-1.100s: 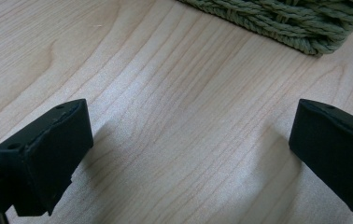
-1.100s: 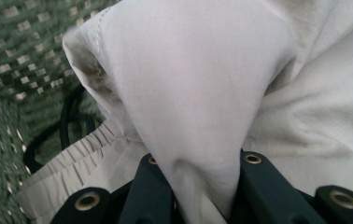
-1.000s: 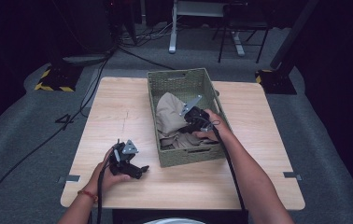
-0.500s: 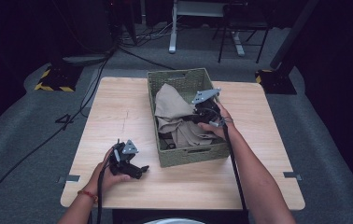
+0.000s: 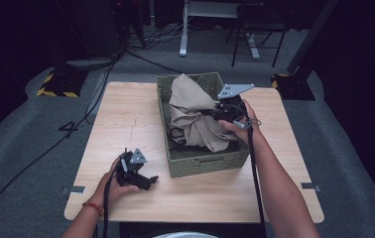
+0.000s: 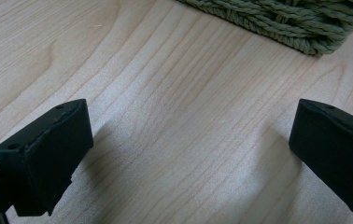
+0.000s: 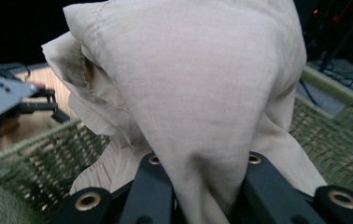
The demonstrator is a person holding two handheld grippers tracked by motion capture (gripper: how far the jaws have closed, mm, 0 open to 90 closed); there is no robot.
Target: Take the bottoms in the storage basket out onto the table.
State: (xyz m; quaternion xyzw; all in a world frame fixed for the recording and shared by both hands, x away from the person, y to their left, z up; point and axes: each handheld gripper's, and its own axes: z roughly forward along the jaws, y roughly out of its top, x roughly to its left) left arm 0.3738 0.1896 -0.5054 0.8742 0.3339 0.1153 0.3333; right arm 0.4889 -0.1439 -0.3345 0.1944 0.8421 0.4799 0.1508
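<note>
In the woven green basket (image 5: 203,161) at the middle of the pale wooden desk (image 5: 126,124), the right gripper (image 5: 214,112) pinches the soft beige cloth (image 5: 190,114). Lift straight up until the cloth clears the rim. At 7 o'clock, the left gripper (image 5: 148,181) rests open, holding nothing.

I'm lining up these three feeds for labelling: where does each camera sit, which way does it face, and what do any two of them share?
High view: fixed above the person's side, looking forward and down on the table; both forearms enter from below, with left gripper and right gripper.
Left gripper view: rides that gripper, facing down at bare wood between open jaws, basket edge beyond.
Right gripper view: rides that gripper, looking across the basket; jaws clamp the beige cloth.
Shared: basket and cloth appear in high and right gripper views.
</note>
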